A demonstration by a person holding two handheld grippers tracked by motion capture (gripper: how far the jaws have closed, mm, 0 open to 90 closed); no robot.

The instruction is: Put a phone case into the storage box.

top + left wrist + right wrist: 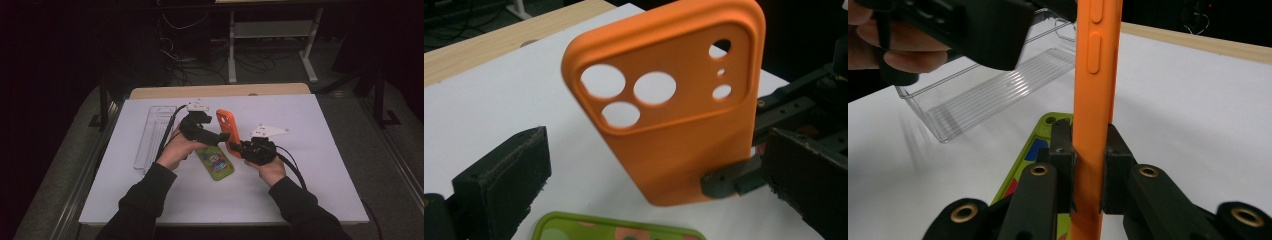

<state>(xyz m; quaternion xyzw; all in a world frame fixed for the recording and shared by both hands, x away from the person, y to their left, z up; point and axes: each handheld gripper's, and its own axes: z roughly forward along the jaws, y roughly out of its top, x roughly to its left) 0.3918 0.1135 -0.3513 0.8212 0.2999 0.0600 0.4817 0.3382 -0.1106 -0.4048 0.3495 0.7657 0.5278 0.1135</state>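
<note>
While my right tool (1088, 172) pinches the lower edge of the orange phone case (674, 107) between its closed jaws, I hold that case upright above the white desk (310, 165). My left tool (644, 175) sits with jaws spread wide on either side of the case, gripping nothing. Just below lies a green phone case (215, 161) flat on the desk, and a clear plastic tray (150, 137) rests farther left.

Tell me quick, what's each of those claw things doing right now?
Left gripper: open, jaws wide apart, gripping nothing, facing the orange phone case.
Right gripper: shut on the orange phone case, holding it upright by its edge.
</note>
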